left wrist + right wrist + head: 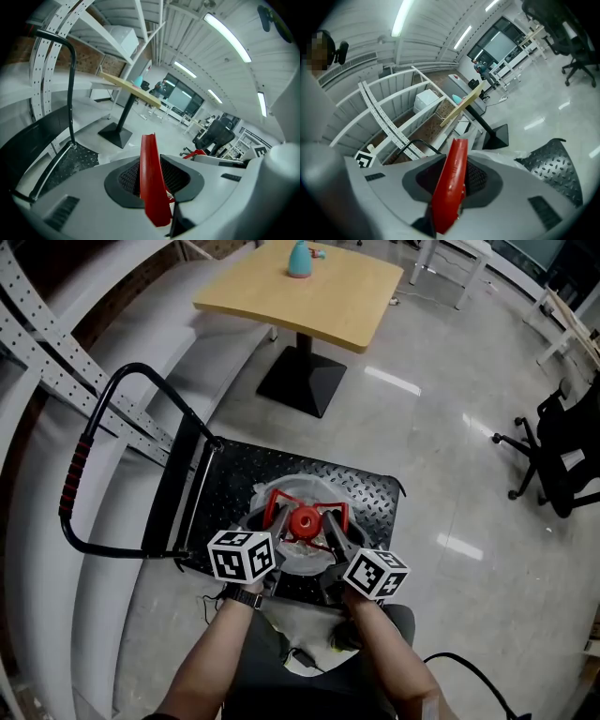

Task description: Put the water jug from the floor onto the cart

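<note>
The water jug (pixel 298 538), pale translucent plastic with a round red cap (pixel 302 519) and a thin red strap handle (pixel 277 506), sits on the cart (pixel 242 474), on its black diamond-plate deck. The left gripper (pixel 151 180) and right gripper (pixel 452 183) each straddle a strip of that handle, jaws slack, mesh pads showing on either side. At the cart's left end rises a black tube bar with a ribbed red grip (pixel 79 470). Beyond the cart stands a wooden table (pixel 314 292), and to the cart's right a black office chair (pixel 564 456).

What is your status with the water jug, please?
Left gripper open, red handle loose between jaws. Right gripper around handle too, grip unclear. Water jug sits on cart deck. Nothing blocking.
</note>
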### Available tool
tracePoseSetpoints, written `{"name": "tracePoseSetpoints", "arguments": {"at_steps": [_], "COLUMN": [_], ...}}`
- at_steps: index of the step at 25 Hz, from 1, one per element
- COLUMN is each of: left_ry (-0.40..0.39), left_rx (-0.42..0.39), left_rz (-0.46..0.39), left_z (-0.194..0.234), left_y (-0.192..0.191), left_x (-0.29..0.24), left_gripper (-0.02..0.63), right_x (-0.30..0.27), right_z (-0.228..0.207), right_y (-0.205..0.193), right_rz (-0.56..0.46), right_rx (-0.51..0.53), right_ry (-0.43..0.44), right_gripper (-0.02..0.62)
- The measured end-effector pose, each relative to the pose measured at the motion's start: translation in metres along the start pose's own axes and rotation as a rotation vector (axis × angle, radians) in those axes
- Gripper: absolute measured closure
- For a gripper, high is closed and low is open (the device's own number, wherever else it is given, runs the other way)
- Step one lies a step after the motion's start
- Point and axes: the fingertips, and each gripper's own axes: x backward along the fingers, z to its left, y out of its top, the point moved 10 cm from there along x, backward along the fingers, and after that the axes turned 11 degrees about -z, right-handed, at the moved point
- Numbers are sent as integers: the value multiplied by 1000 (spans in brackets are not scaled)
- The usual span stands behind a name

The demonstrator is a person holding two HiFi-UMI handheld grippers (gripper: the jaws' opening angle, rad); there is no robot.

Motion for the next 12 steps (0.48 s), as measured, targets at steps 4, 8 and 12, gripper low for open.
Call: {"name": "tracePoseSetpoints", "arguments": {"at_steps": [4, 8, 12], "left_ry": [-8, -16, -6], "left_rx": [27, 43, 33], "left_rz": [6, -40, -42], "left_z": [7, 21, 26], "left_y": [2, 14, 17], "left_x": [8, 3, 1], "left_gripper": [497, 488, 488], "right_x": [0, -15, -20], "right_z": [-1, -3, 0], "right_y": [0, 2, 1], "right_rz": [7, 0, 2], "right_rx": [14, 34, 69], "right_ry": [-29, -29, -60], "right_gripper": [488, 486, 485]}}
